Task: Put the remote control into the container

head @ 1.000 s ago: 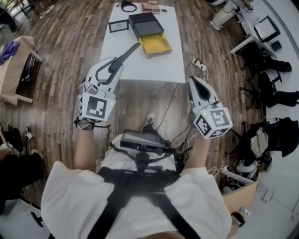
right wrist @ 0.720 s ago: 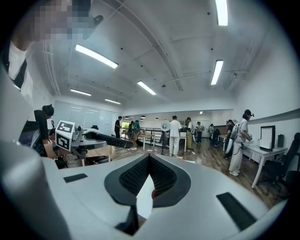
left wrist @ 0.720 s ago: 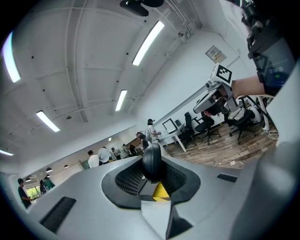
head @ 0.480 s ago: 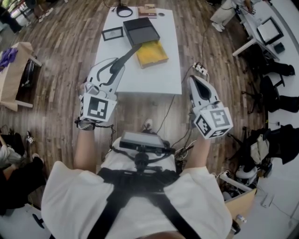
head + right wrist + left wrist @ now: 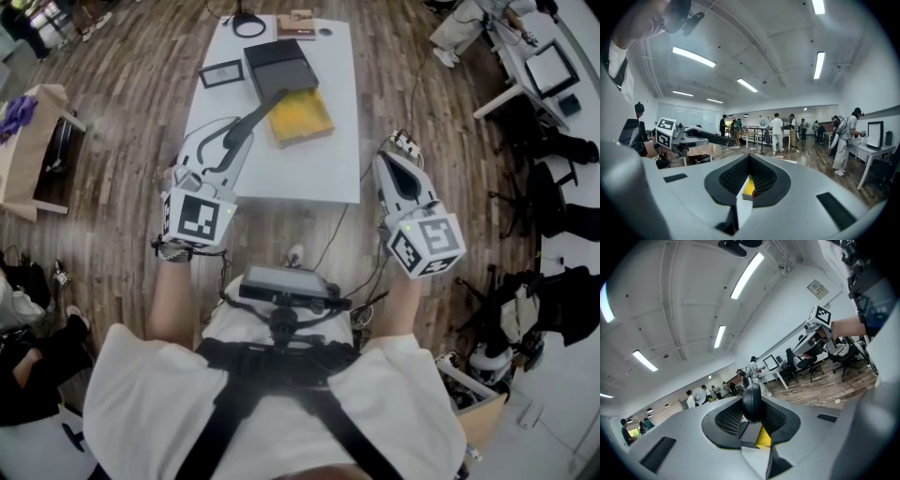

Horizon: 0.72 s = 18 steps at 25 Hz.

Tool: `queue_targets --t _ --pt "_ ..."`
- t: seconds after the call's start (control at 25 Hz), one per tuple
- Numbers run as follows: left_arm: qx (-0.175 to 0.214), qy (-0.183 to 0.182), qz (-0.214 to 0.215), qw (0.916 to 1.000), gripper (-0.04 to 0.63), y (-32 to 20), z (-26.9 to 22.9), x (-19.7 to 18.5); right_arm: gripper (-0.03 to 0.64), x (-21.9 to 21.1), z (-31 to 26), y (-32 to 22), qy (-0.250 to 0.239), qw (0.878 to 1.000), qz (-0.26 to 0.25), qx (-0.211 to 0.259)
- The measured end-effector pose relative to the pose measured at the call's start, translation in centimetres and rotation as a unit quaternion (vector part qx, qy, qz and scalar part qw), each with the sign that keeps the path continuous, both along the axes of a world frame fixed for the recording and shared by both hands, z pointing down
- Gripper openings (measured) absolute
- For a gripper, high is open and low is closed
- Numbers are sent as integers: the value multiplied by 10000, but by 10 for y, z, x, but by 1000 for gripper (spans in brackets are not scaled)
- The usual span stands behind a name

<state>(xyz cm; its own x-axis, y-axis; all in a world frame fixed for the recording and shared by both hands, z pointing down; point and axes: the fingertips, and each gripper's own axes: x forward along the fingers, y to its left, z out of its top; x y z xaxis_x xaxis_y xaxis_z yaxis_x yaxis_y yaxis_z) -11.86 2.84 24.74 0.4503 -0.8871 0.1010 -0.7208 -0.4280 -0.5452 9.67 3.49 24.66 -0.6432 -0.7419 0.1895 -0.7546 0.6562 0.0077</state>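
In the head view the white counter point(image 5: 309, 173) is sliding closer than it was a second ago, while both tools are keeping their places in front of the person, so the walk-up is nearly closing the gap to the drop. The left tool point(image 5: 234, 137) is pinching the remote control point(image 5: 261, 111), a long, dark, slim bar that is jutting forward and up past the jaw tips. Its far end is now lying over the near corner of the yellow container point(image 5: 302, 119) (a shallow open tray touching a black box point(image 5: 279, 64) beyond it). The right tool point(image 5: 393, 161) is hanging beside the counter's edge, its jaws pressed together on nothing. In the left gripper view the remote control's rounded black end point(image 5: 752, 401) is standing between the pads, with the container's yellow point(image 5: 763, 439) showing just below and ahead. In the right gripper view only a sliver of that yellow point(image 5: 749, 186) is showing ahead under the closed tips.
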Motion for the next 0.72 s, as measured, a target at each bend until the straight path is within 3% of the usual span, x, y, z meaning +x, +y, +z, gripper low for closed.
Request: queue_targets --t 0.72 --pt "-91 -49 -374 9992 106 -46 9 49 3 27 10 -53 17 9985 -530 -151"
